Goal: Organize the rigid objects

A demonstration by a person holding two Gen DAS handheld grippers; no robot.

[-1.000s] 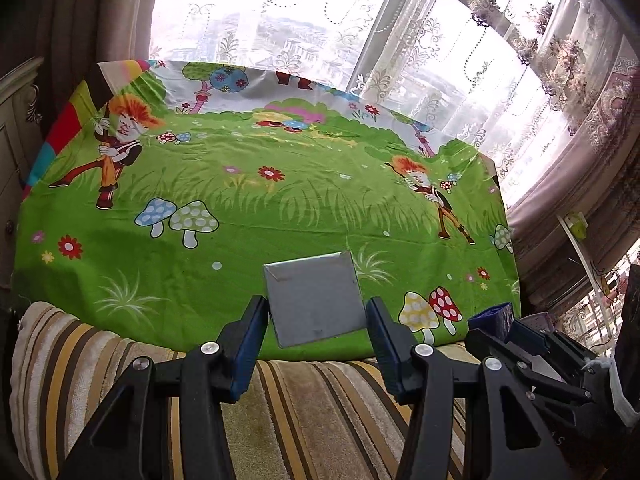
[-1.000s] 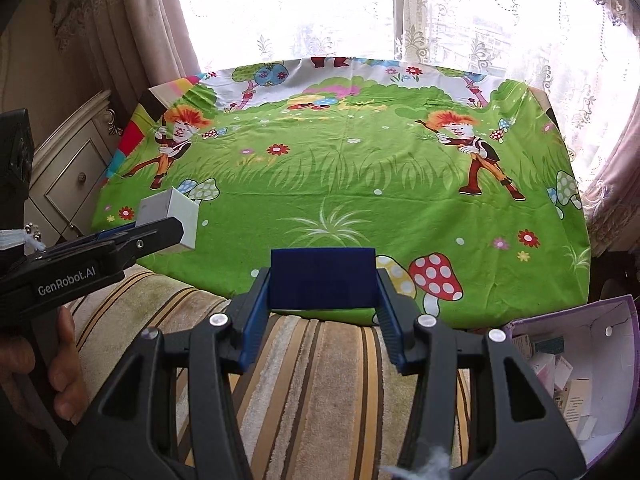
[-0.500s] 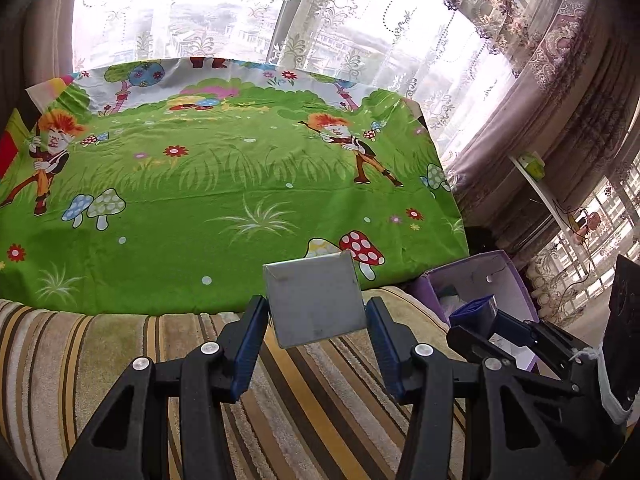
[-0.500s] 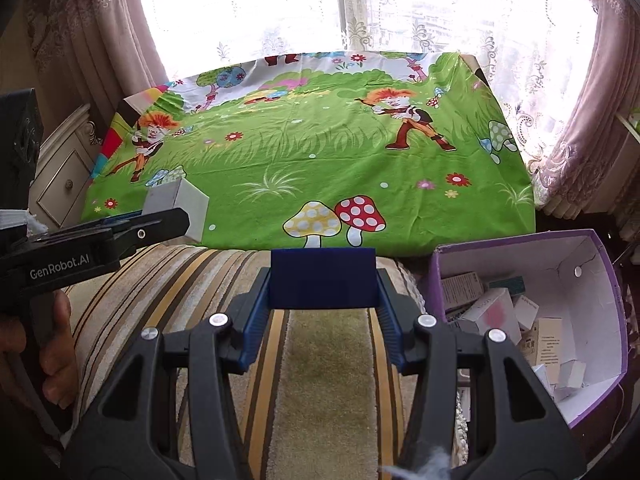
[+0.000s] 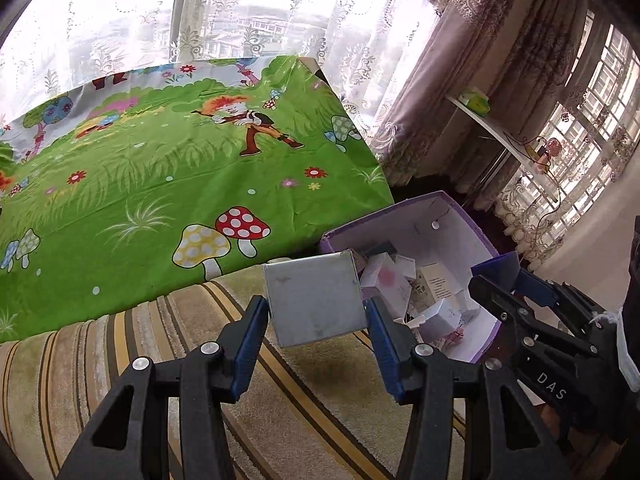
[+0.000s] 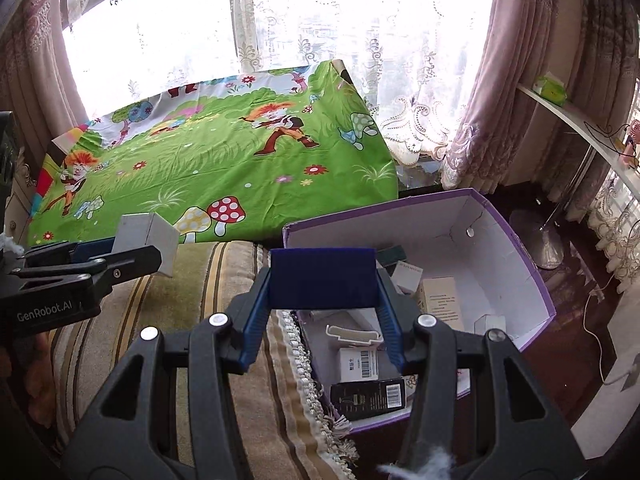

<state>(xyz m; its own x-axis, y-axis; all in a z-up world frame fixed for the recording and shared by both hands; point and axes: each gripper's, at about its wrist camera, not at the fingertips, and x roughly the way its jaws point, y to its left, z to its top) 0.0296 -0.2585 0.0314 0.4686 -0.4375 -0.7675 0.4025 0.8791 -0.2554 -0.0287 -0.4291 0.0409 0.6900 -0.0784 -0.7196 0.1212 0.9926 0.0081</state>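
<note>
My left gripper [image 5: 316,314] is shut on a grey-white square box [image 5: 314,304] and holds it above the striped rug, just left of a purple cardboard box [image 5: 460,216]. My right gripper [image 6: 323,286] is shut on a dark blue box [image 6: 322,278] and holds it over the near left edge of the purple box [image 6: 536,276]. The purple box holds several small cartons. The left gripper with its grey box [image 6: 146,240] shows at the left of the right wrist view. The right gripper's blue box [image 5: 498,266] shows at the right of the left wrist view.
A table with a green cartoon cloth [image 5: 160,176] stands behind the striped rug [image 5: 300,400]. Curtains [image 6: 520,80] and windows lie beyond. A white shelf [image 6: 580,120] is at the right. A fringed rug edge [image 6: 308,380] runs beside the purple box.
Both grippers have swung right, away from the green table and toward the purple box, each still holding its box. The purple box now lies close under the right gripper.
</note>
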